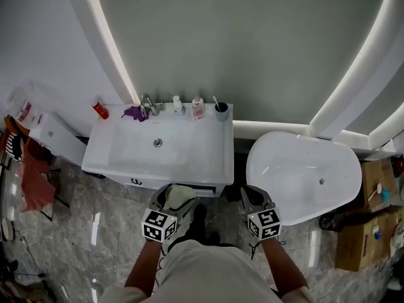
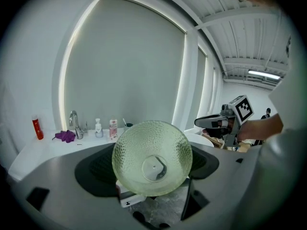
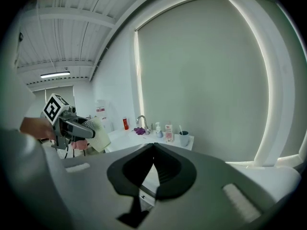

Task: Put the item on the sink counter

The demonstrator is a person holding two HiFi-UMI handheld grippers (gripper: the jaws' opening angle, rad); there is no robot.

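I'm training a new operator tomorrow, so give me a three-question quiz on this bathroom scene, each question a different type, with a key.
1. True or false: the left gripper is shut on the green glass bowl.
2. Multiple choice: what lies just left of the faucet on the sink counter? A) a purple cloth B) a green sponge C) a black comb
3. Fill in the blank: the right gripper is ___ and holds nothing.

Key: 1 true; 2 A; 3 shut.
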